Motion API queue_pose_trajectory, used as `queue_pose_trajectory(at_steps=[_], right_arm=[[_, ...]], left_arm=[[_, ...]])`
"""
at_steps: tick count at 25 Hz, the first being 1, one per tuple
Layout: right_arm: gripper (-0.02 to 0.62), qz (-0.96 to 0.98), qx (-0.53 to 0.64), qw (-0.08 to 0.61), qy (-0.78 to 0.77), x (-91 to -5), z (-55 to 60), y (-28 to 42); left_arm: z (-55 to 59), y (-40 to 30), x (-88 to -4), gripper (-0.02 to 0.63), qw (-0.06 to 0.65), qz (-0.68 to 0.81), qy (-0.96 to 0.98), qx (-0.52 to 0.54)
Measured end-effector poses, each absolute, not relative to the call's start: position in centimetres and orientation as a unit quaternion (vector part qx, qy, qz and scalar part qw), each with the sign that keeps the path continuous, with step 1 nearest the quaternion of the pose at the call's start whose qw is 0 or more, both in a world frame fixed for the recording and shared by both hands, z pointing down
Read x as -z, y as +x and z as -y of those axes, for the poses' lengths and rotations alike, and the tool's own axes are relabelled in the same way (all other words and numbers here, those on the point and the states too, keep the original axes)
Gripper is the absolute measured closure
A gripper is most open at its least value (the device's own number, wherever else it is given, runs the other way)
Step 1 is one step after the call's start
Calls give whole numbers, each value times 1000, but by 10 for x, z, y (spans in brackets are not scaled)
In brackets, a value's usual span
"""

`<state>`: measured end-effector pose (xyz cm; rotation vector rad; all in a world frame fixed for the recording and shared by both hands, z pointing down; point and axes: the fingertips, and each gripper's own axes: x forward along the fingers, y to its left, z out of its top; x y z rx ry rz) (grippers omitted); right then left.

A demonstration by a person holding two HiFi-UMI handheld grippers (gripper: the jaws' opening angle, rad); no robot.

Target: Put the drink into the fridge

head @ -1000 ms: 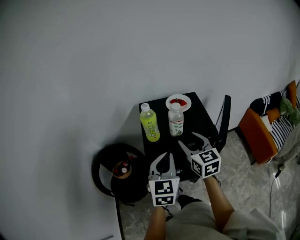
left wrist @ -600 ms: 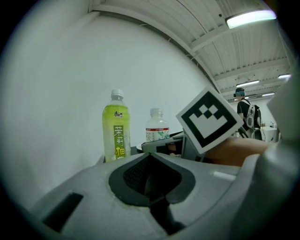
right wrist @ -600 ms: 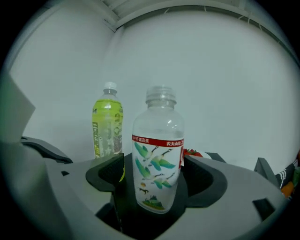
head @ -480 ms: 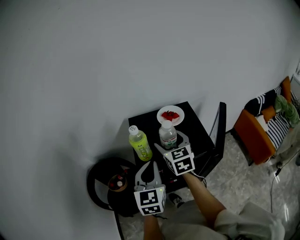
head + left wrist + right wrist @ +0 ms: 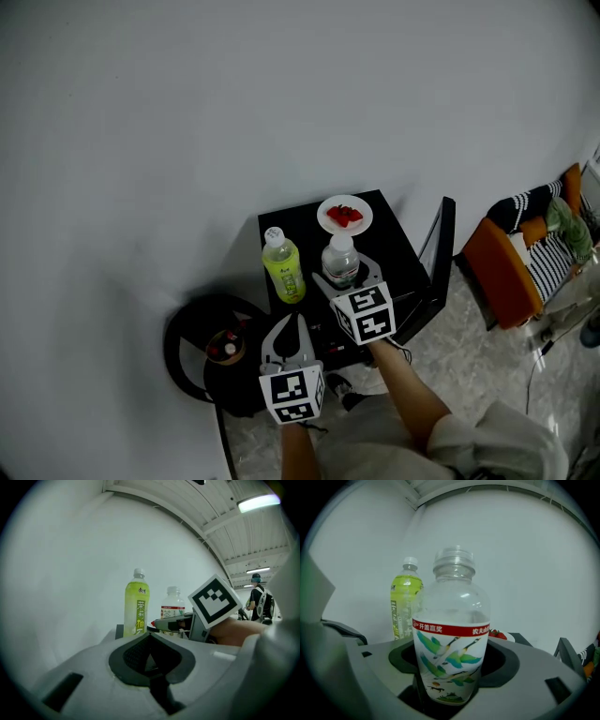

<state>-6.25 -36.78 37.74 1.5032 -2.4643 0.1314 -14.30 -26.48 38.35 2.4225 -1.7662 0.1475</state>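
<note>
Now right gripper [image 5: 343, 274] jaws wide, just narrowing round clear bottle [image 5: 451, 634] on black table [image 5: 398, 248] — no squeeze yet; left gripper [image 5: 288, 326] clenched, empty.

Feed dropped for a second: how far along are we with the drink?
Done: nothing stowed; both bottles stand on the black top. In hand: the right gripper straddles the clear bottle, jaws just opened wide, not yet clamped on it. The left gripper is shut and empty, short of the green bottle. Left: grip, lift, carry to the fridge, which I can't make out here.
</note>
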Motion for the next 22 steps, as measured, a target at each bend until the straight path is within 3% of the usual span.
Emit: queue_pose_trajectory(at_steps=[14,22], right_arm=[[275,882,-28,96,461,-379,258,-73],[275,898,-49,119,420,-465,232,-75]], left_arm=[[166,-129,-415,604,107,571,812,-57],[130,-122,-464,604,128,562,811,-94]])
